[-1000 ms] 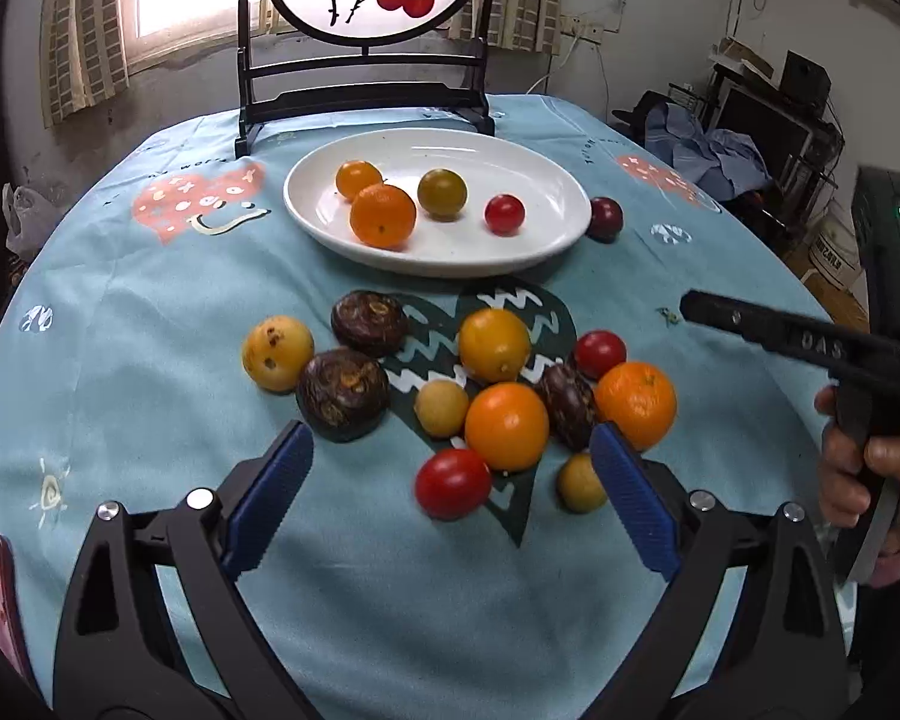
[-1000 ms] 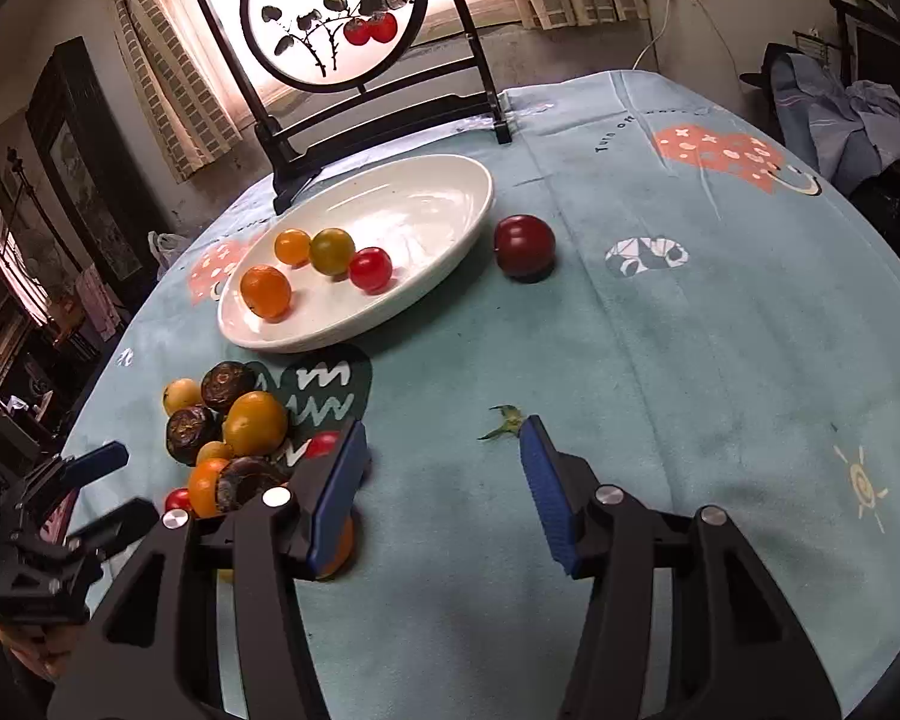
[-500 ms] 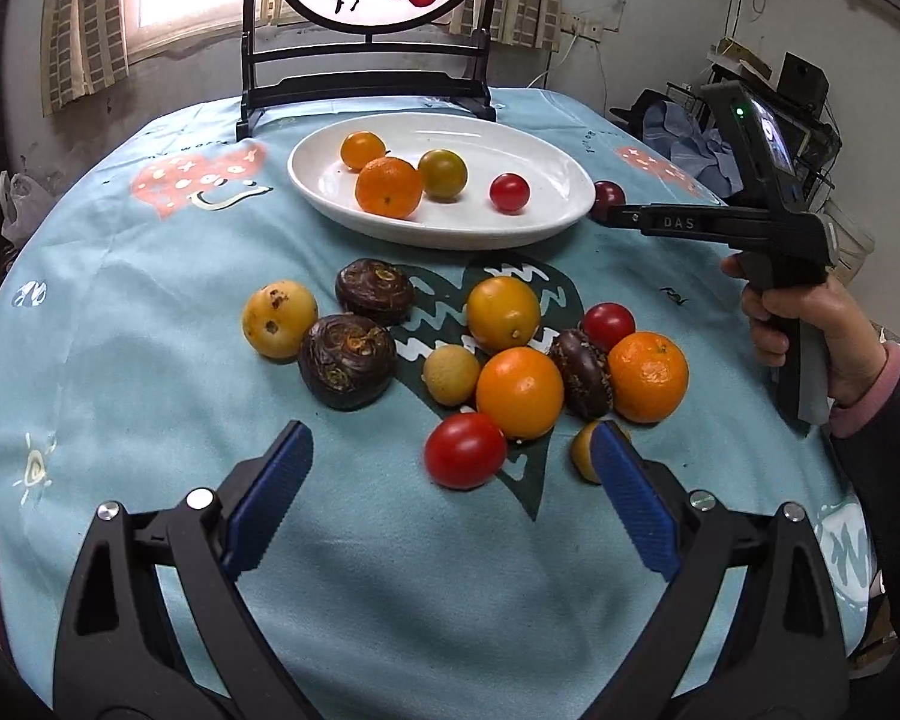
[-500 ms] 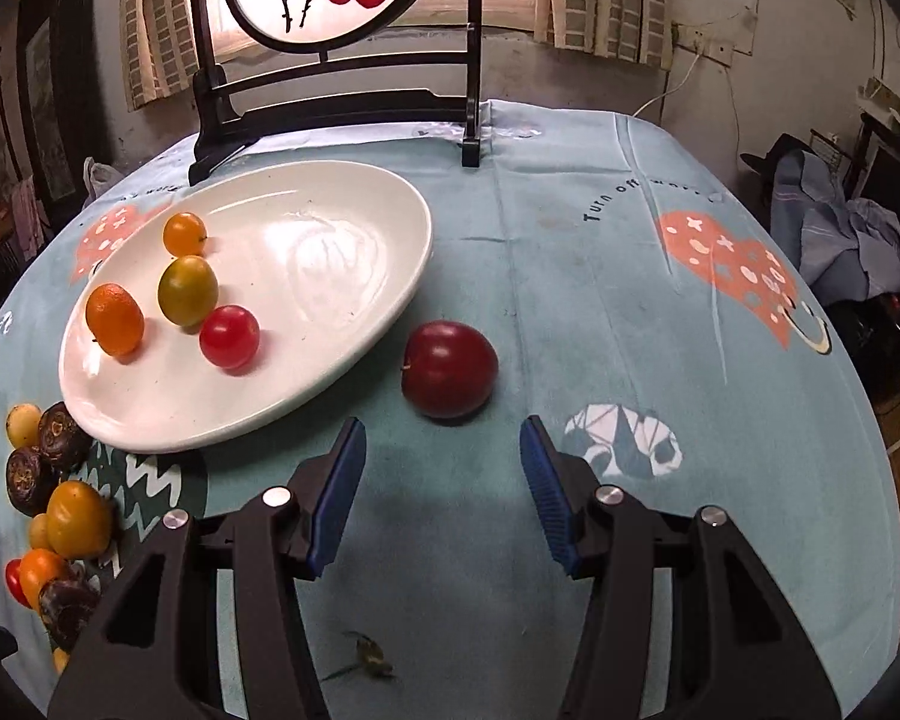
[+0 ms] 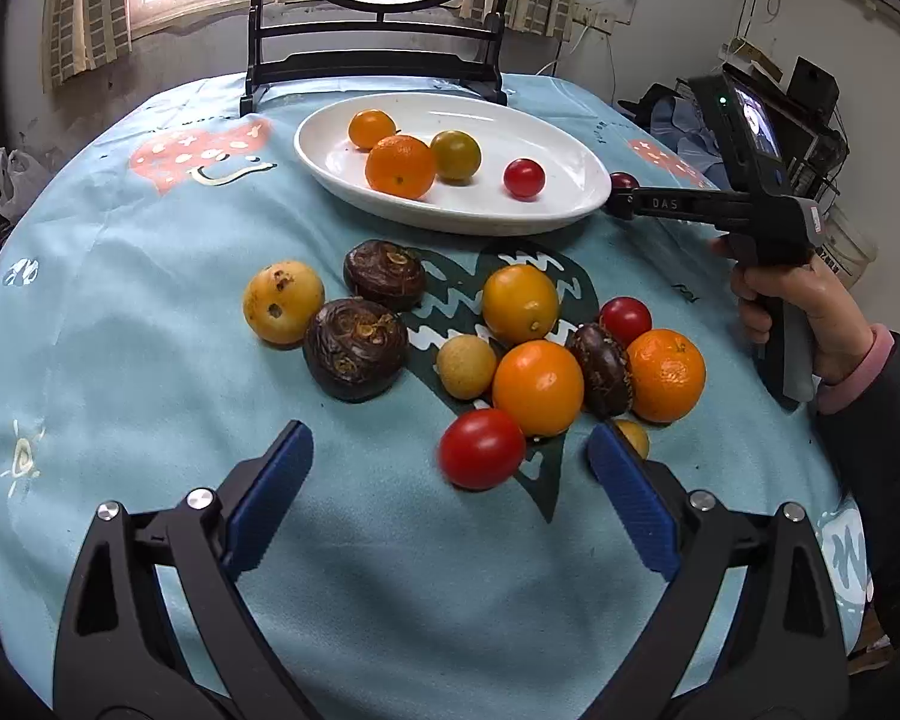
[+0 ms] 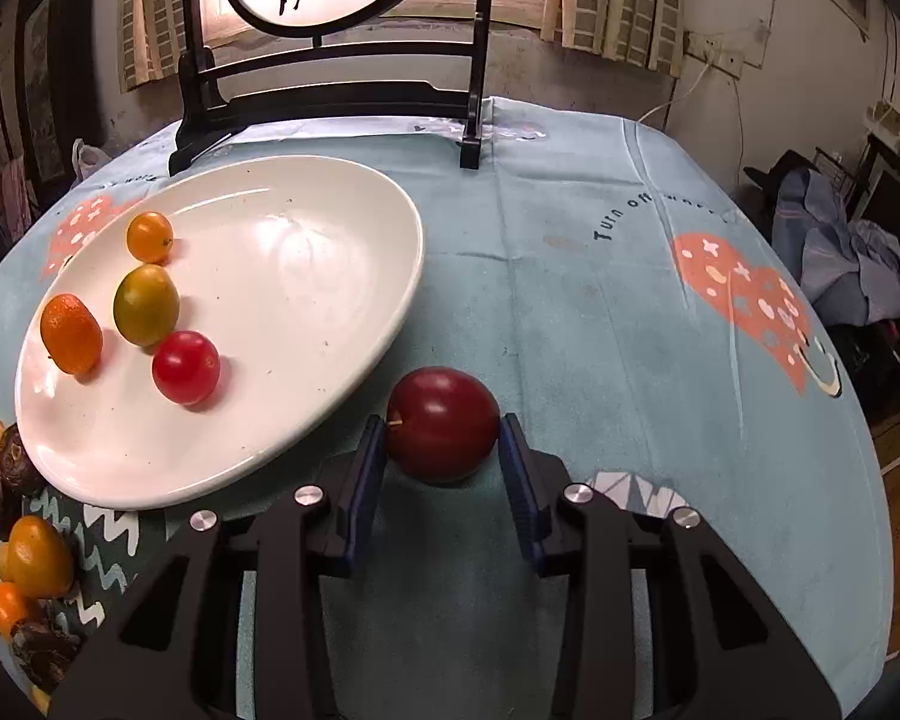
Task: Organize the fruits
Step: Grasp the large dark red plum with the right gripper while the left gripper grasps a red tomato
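Note:
My right gripper (image 6: 441, 447) has its blue pads against both sides of a dark red plum (image 6: 443, 423) that rests on the tablecloth just right of the white oval plate (image 6: 342, 354). The plate holds an orange, a small orange fruit, a green-yellow fruit and a red cherry tomato (image 6: 185, 367). My left gripper (image 5: 450, 474) is open and empty, low over the near cloth. A red tomato (image 5: 481, 449) lies just ahead between its fingers. Beyond it lies a loose pile of oranges (image 5: 539, 387), dark water chestnuts (image 5: 354, 348) and yellow fruits. The right gripper also shows in the left wrist view (image 5: 621, 201).
A black-framed round screen stand (image 5: 378, 69) stands behind the plate at the table's far edge. The table is round with a light blue patterned cloth (image 5: 150, 360). Clutter and a monitor sit off the table at the right.
My right gripper has swung from the near pile to the plum, advanced around it and narrowed onto it. My left gripper has edged forward toward the pile.

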